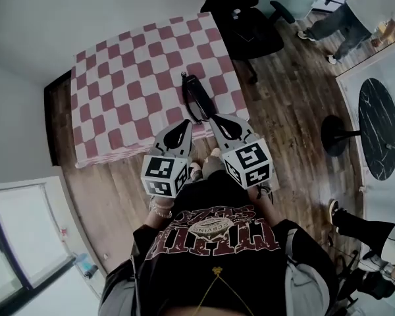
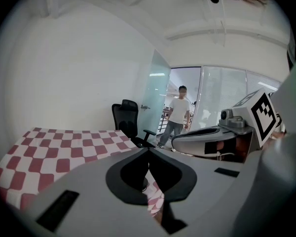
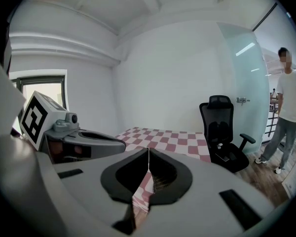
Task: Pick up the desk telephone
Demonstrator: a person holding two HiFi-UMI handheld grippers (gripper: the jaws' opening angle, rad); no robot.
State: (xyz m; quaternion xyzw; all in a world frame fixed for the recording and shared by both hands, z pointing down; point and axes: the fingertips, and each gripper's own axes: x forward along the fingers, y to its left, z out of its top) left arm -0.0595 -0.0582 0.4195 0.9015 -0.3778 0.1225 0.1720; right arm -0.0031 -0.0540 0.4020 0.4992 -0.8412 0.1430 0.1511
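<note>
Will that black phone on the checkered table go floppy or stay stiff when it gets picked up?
The desk telephone looks like hard plastic, so it probably stays stiff. It lies on a checkered tablecloth, which might bunch if the phone is pushed. A thin part at its far end, maybe a cord, could dangle.

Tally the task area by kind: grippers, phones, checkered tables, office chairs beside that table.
grippers: 2, the left gripper and the right gripper, both shut and empty
desk telephone: 1
checkered table: 1
office chair: 1
total: 5
</note>
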